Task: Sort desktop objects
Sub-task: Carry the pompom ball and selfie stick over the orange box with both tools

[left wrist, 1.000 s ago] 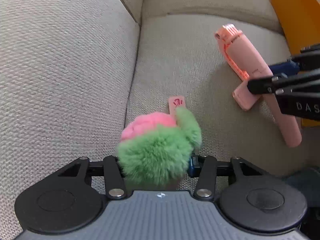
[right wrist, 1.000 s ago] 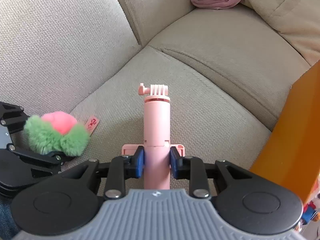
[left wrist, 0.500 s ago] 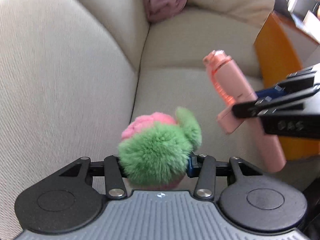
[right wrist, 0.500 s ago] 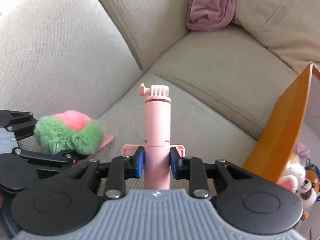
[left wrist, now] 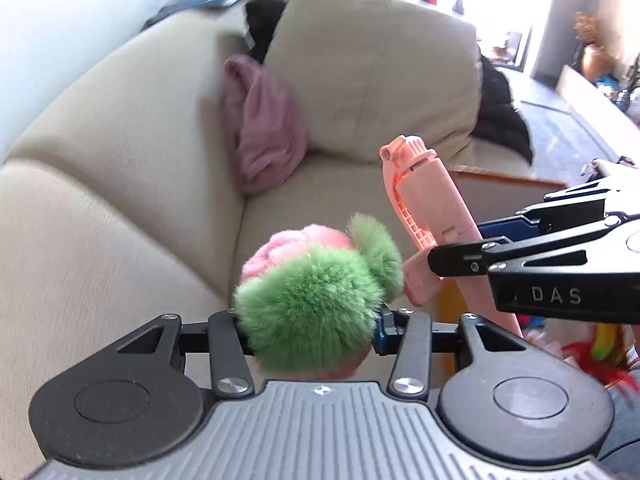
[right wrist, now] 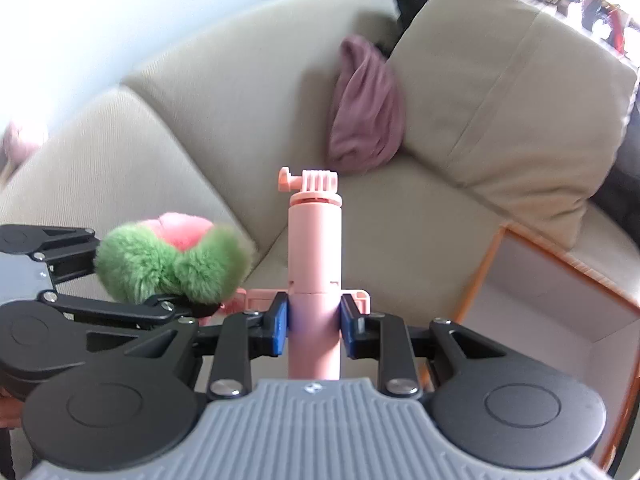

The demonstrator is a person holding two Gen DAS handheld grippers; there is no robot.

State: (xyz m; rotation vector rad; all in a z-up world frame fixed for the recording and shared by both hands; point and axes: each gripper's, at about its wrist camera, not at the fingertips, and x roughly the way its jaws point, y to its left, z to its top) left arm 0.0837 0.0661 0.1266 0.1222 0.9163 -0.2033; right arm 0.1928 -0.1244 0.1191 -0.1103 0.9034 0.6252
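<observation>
While L gripper [left wrist: 310, 326] clamps fuzzy green/pink plush [left wrist: 316, 292]; R gripper [right wrist: 314, 322] grips pink selfie stick [right wrist: 315, 248] (upright).

In my left wrist view, the green fur of the plush toy [left wrist: 308, 308] covers the fingertips of my left hand-held gripper [left wrist: 310, 326], so I cannot see where they touch it. The lower end of the pink selfie stick [left wrist: 430, 216] is hidden behind my right hand-held gripper [right wrist: 314, 322]. The room behind the sofa [left wrist: 100, 208] is blurred and too bright to read. The orange box [right wrist: 560, 292] is cut by the right edge in my right wrist view.
</observation>
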